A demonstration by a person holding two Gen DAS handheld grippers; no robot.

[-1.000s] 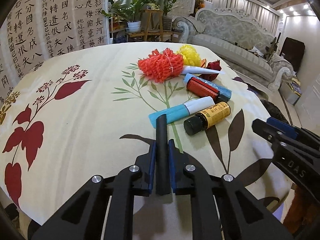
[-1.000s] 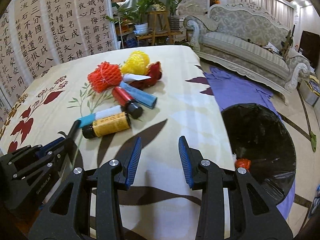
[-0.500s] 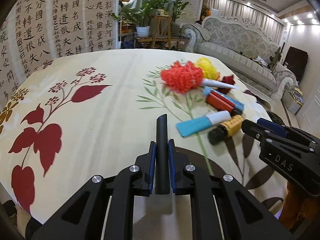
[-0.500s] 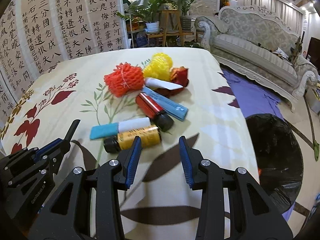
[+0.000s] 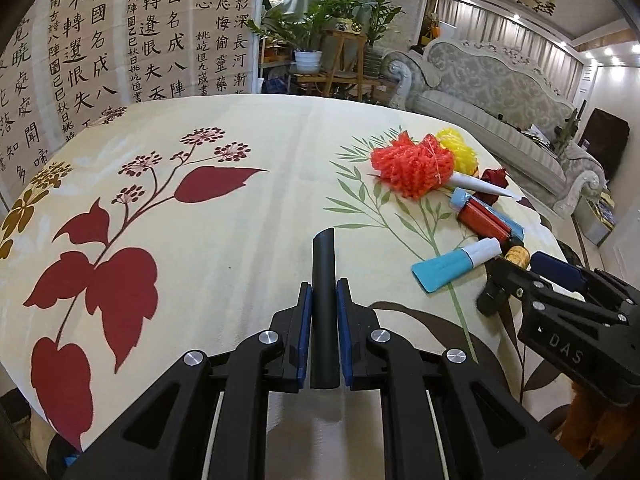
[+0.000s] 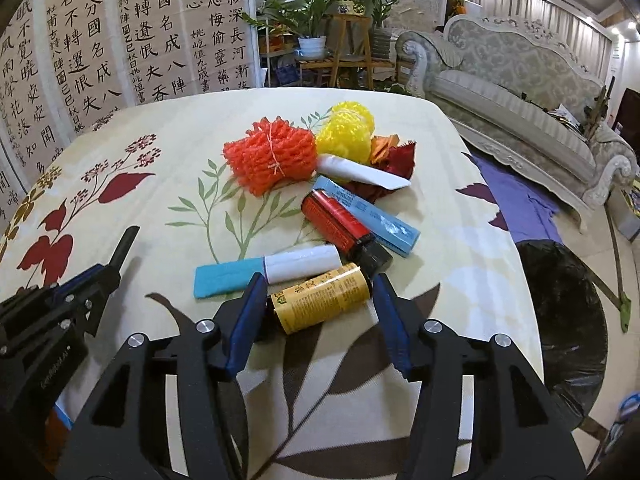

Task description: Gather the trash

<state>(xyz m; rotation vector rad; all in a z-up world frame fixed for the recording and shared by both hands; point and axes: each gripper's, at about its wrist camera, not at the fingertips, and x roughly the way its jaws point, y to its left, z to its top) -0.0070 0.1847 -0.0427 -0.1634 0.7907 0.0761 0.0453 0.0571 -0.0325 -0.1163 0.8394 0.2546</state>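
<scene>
Barely started tbh: left gripper (image 5: 324, 334) pinches a black tube (image 5: 323, 280), right gripper (image 6: 320, 320) is opening around the yellow bottle (image 6: 320, 298), pile still on the table (image 6: 460, 200).

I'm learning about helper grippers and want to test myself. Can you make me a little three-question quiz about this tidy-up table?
1. True or false: the left gripper is clamped on a black tube.
2. Which bottle lies between the opening jaws of the right gripper: A) red bottle B) yellow-labelled bottle?
3. What colour is the net bundle beside the yellow one?

Key: 1 true; 2 B; 3 orange-red.
</scene>
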